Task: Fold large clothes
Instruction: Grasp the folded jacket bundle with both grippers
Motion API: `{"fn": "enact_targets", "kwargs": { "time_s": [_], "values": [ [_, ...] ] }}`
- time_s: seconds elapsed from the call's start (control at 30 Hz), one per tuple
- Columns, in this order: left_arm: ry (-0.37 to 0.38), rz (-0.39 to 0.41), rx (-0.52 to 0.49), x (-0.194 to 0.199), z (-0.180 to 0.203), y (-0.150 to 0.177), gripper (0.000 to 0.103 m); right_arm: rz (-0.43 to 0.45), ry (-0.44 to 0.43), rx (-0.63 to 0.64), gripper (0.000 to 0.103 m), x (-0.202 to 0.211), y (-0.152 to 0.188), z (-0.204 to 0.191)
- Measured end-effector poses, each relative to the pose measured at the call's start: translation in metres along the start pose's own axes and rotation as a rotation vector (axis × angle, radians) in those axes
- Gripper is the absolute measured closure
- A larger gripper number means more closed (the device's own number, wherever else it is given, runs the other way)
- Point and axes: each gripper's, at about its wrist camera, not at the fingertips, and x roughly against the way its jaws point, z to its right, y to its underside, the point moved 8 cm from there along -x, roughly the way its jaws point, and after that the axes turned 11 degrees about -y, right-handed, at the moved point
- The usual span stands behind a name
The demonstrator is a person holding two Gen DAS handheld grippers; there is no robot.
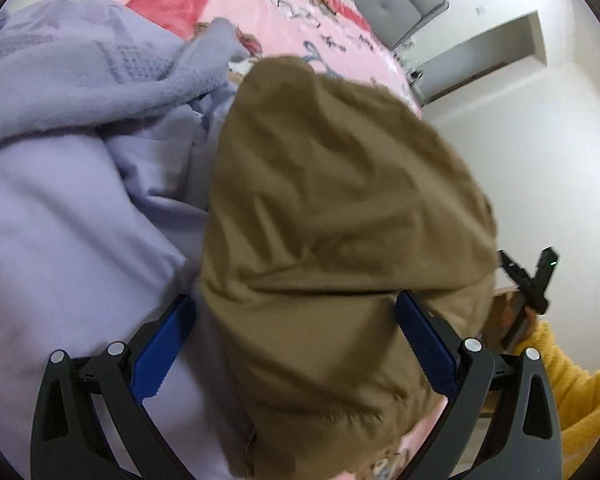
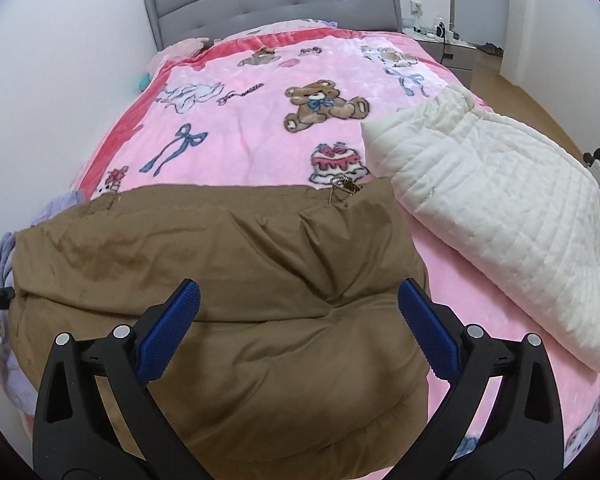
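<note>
Lying folded on the blanket (image 2: 260,128) — brown jacket (image 2: 228,264); both grippers gaping.

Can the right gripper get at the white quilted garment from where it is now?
Probably yes. The right gripper stands open over the brown jacket, holding nothing, and the white quilted garment lies uncovered on the pink blanket just to its right, with nothing between them.
</note>
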Motion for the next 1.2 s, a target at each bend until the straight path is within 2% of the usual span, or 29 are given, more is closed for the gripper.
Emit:
{"fn": "enact_targets", "kwargs": {
  "time_s": [0.13,0.27,0.37,0.57,0.63,0.7,0.8,0.93,0.97,1.07,1.13,1.2],
  "values": [
    [-0.031,0.024,-0.008,-0.001,0.011,-0.004,0.004,-0.033,0.014,-0.003,0.008,-0.004,0.009,0.001],
    [-0.096,0.065,-0.126,0.005,0.035,0.005,0.005,-0.049,0.007,-0.012,0.008,-0.006,0.016,0.002],
    [-0.084,-0.010,-0.157,-0.015,0.043,0.012,0.004,-0.052,0.008,-0.020,0.008,-0.007,0.020,0.003],
    [-0.098,-0.133,-0.099,-0.061,0.044,-0.013,0.004,-0.057,-0.003,-0.026,0.008,-0.010,0.025,0.003],
    [-0.075,-0.172,-0.104,-0.066,0.041,-0.013,0.004,-0.060,-0.007,-0.019,0.008,-0.010,0.026,0.002],
    [-0.045,-0.174,-0.100,-0.067,0.039,-0.012,0.004,-0.069,-0.015,-0.004,0.008,-0.012,0.027,0.002],
    [-0.051,-0.107,-0.118,-0.063,0.041,-0.010,0.004,-0.086,0.026,0.020,0.008,-0.016,0.029,0.011],
    [-0.047,-0.119,-0.031,-0.061,0.042,-0.010,0.004,-0.064,0.002,-0.031,0.008,-0.012,0.029,0.028],
    [-0.032,-0.121,-0.016,-0.060,0.046,-0.012,0.005,-0.061,0.006,-0.039,0.008,-0.011,0.029,0.031],
    [0.021,-0.142,-0.082,-0.062,0.071,-0.012,0.005,-0.060,0.015,-0.017,0.008,-0.006,0.031,0.038],
    [0.114,-0.145,-0.097,-0.059,0.086,-0.015,0.005,-0.052,0.026,0.042,0.008,-0.004,0.033,0.039],
    [0.130,-0.147,-0.109,-0.059,0.086,-0.016,0.005,-0.066,0.041,0.102,0.008,-0.008,0.037,0.042]
  ]
}}
